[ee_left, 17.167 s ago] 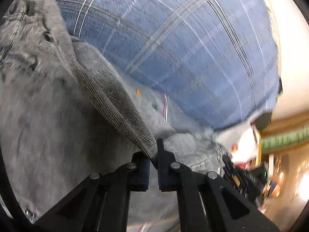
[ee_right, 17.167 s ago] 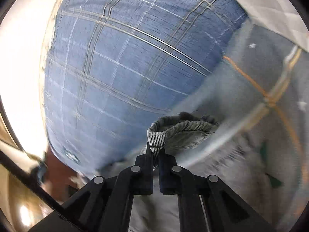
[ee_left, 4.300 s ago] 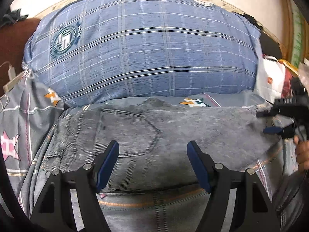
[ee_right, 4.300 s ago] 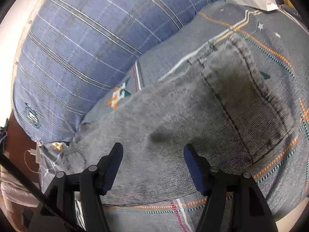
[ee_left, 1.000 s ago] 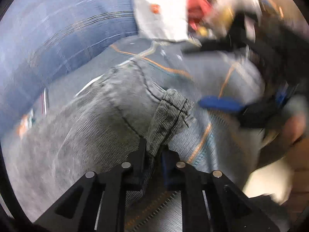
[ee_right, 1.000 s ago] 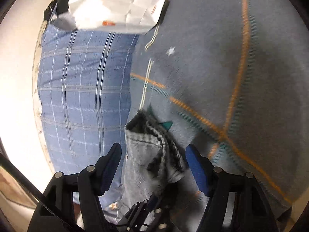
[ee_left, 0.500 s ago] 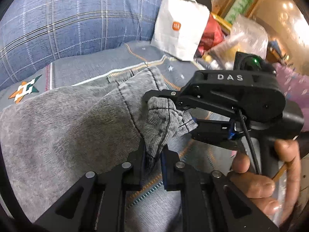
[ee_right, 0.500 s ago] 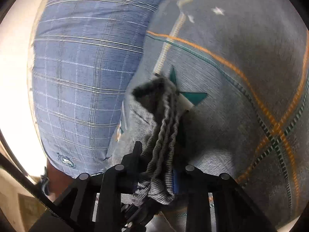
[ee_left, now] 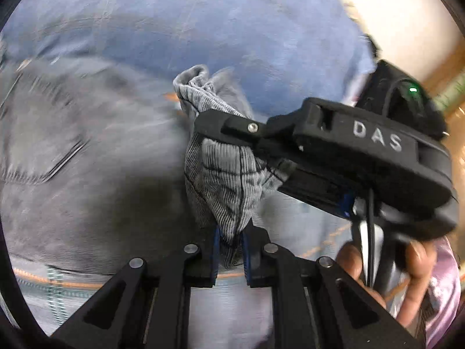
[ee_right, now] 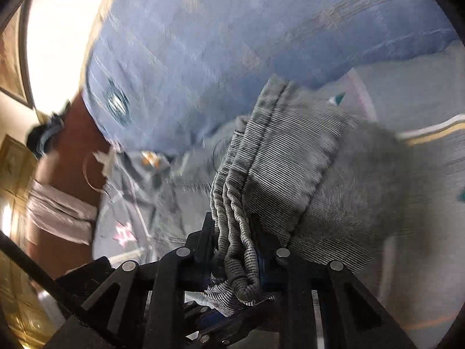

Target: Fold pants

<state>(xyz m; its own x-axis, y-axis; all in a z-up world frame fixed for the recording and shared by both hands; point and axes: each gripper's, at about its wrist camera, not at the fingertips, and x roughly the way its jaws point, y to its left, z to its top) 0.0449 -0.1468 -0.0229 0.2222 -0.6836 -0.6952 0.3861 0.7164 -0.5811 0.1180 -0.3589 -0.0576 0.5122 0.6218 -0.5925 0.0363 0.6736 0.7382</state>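
The grey denim pants lie spread over a patterned bedspread, blurred by motion. A bunched end of the pants is raised above the rest. My left gripper is shut on the lower part of this bunch. My right gripper comes in from the right, held by a hand, and clamps the same bunch higher up. In the right wrist view the right gripper is shut on several stacked hem layers, and the pants trail off to the right. The left gripper shows just below it.
A large blue plaid pillow lies right behind the pants. The grey bedspread with orange and white lines extends to the right. Brown wood and a pink cloth are at the left.
The right gripper, open around the pants end a second ago, has shut on it. Both grippers have rolled and swept across the bed with the end, now over the pants near the pillow.
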